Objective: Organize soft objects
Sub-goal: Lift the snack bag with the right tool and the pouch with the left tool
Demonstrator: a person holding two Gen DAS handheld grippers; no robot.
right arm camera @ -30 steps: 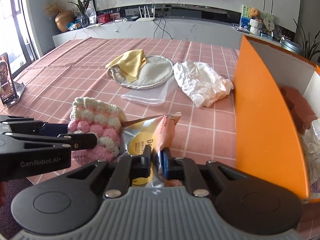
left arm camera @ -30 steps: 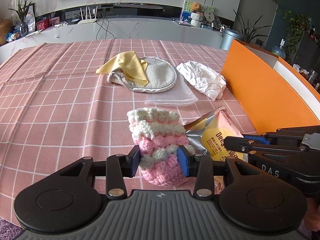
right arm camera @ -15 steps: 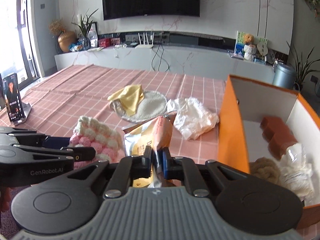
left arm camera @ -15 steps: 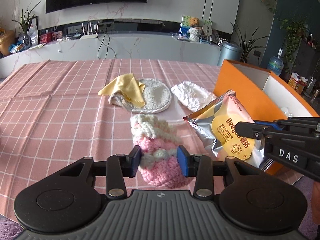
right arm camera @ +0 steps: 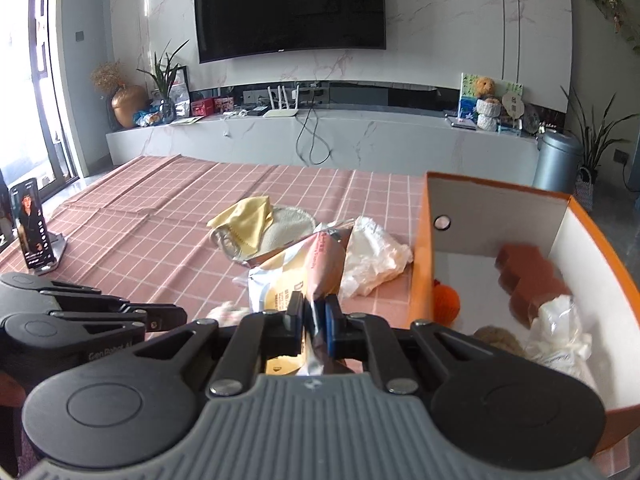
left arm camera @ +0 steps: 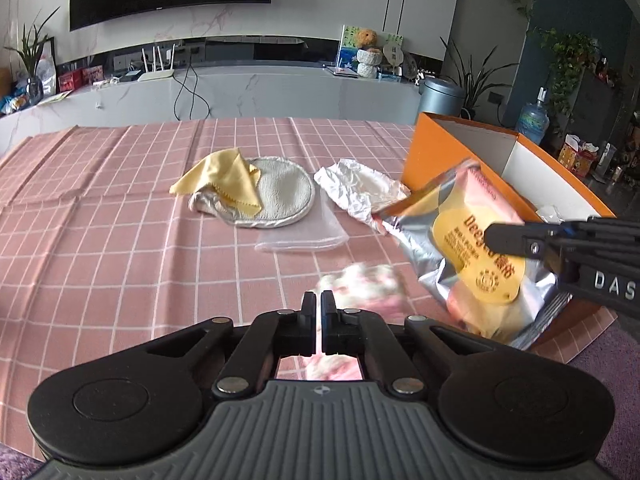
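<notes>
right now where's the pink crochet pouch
In the left wrist view the pink crochet pouch is a blur on the tablecloth, just beyond the shut left gripper, beside the foil snack bag.

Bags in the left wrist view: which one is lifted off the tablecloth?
The silver and yellow snack bag, clamped in the right gripper; the crumpled white plastic bag and the flat clear bag lie on the pink checked tablecloth.
</notes>
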